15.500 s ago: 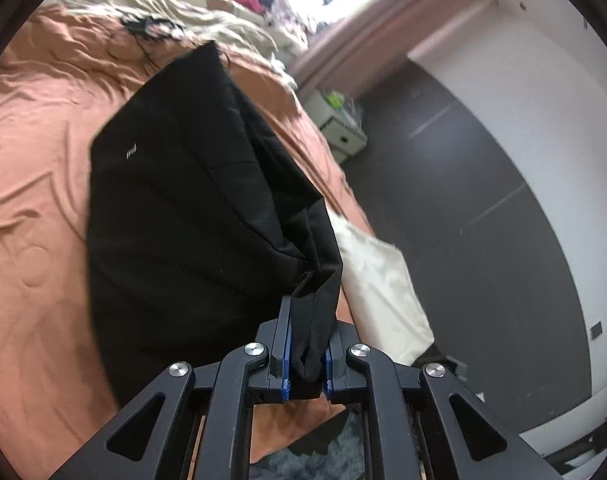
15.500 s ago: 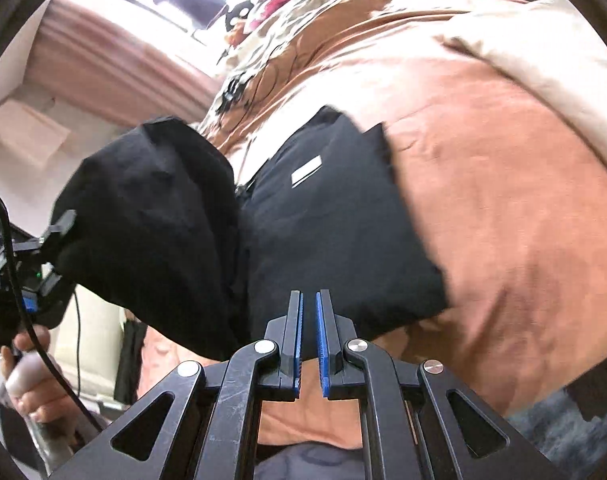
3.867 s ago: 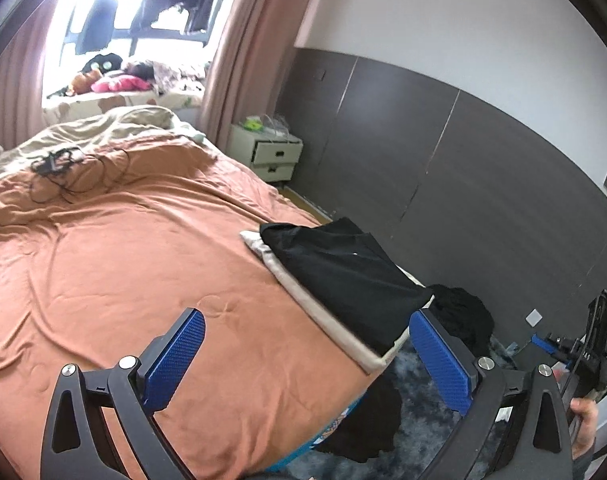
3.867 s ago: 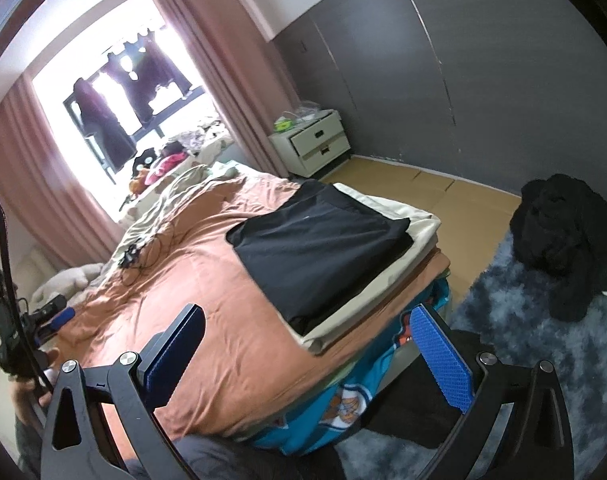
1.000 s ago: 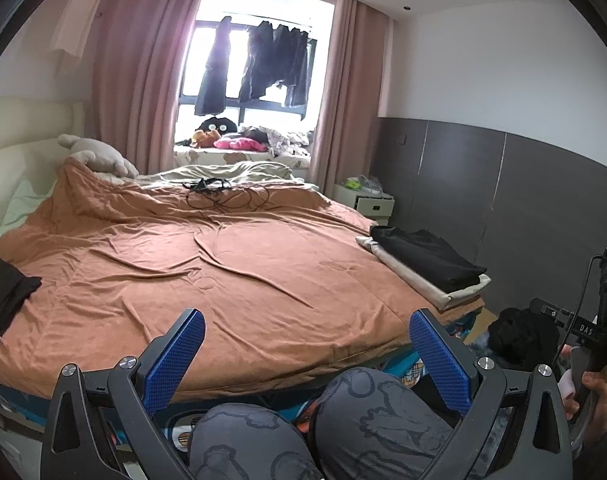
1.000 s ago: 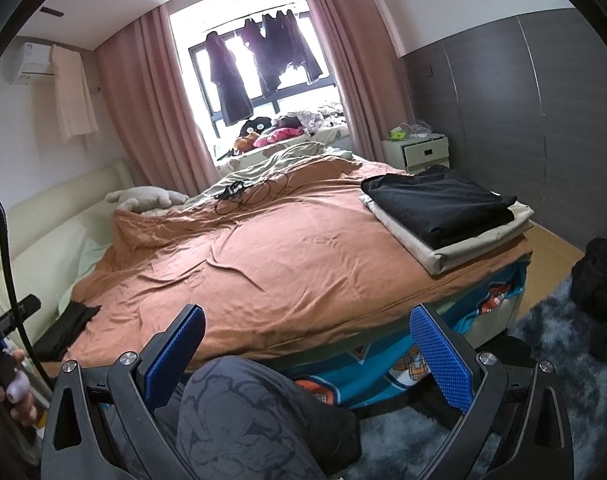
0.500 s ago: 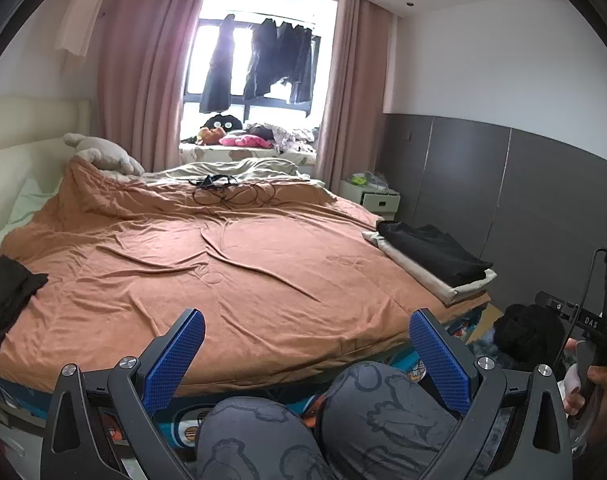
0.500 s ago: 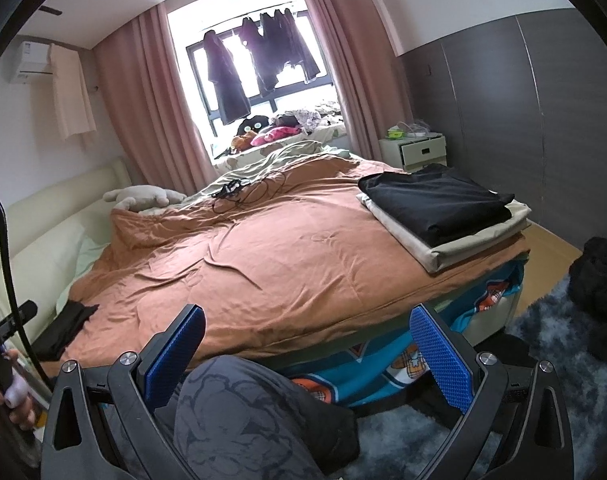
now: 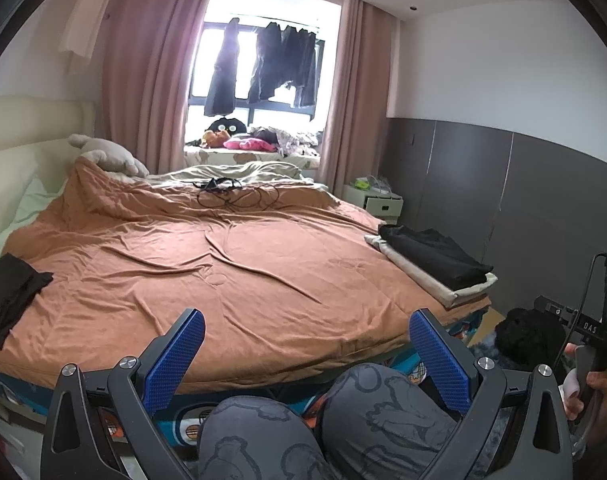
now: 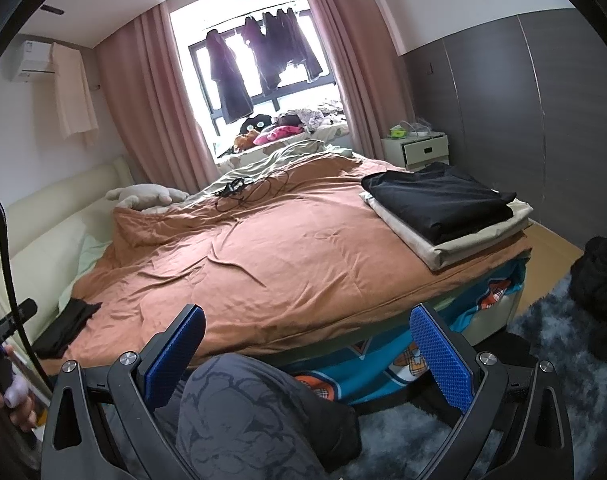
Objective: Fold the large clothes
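A folded black garment (image 9: 435, 257) (image 10: 439, 200) lies on a folded cream cloth (image 9: 451, 292) (image 10: 463, 244) at the right edge of the bed, which has an orange cover (image 9: 207, 264) (image 10: 283, 256). Another black garment (image 9: 7, 292) (image 10: 67, 328) lies loose at the bed's left edge. A dark heap of clothes (image 9: 531, 336) (image 10: 599, 276) lies on the floor to the right. My left gripper (image 9: 303, 356) is open and empty, held over my knees short of the bed. My right gripper (image 10: 303, 356) is open and empty, also short of the bed.
Black cables (image 9: 231, 192) lie on the far part of the bed. A plush toy (image 9: 107, 156) sits by the headboard. A white nightstand (image 9: 377, 204) stands at the far right. A grey rug (image 10: 523, 392) covers the floor. Clothes hang at the window (image 9: 263, 68).
Both grippers have drawn back from the bed and levelled out. The black garment that the left gripper held earlier now lies folded on the cream cloth. Both grippers stay open.
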